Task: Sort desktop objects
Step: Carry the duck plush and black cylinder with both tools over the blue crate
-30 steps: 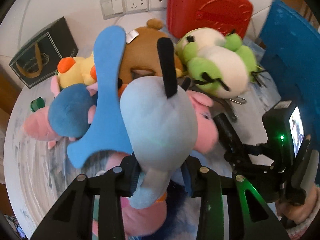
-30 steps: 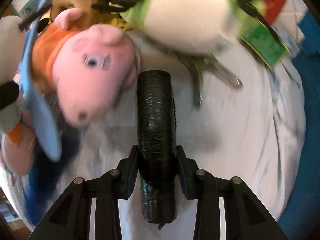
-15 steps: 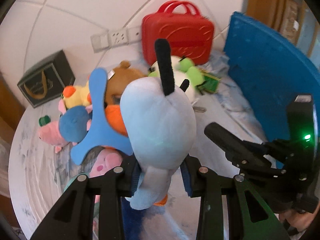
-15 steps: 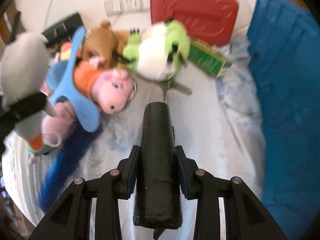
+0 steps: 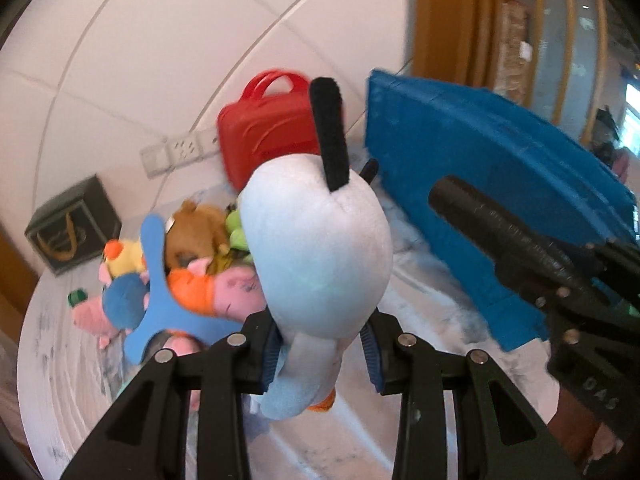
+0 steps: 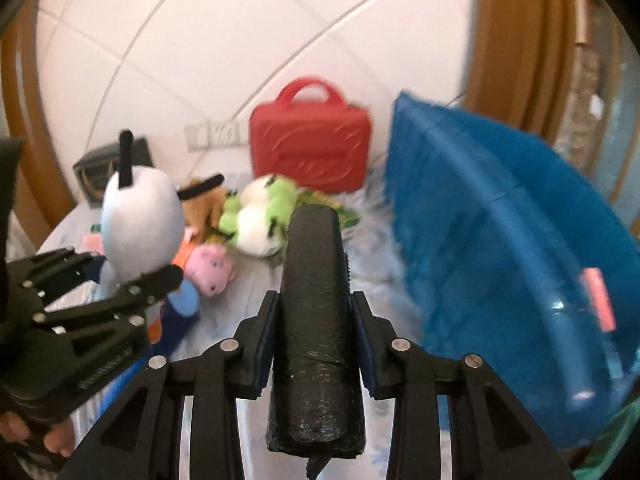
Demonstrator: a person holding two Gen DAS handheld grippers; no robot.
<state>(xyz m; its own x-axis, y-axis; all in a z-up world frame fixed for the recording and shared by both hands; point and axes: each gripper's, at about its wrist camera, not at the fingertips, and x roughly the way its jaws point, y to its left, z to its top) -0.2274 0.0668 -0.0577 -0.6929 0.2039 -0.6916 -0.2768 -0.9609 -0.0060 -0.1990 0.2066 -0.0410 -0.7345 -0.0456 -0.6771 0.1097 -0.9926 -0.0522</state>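
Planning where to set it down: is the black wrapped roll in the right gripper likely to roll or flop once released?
The black roll looks cylindrical, so it would probably roll if laid on its side. It juts straight past the right gripper without sagging, so it is likely fairly stiff. Its wrap looks glossy, possibly slippery.

White tiled wall (image 6: 208, 40) ahead of me, socket strip (image 5: 176, 152) low on it. Wooden door frame (image 6: 516, 40) to my right. Worktop (image 5: 60, 360) has a pale marbled surface.
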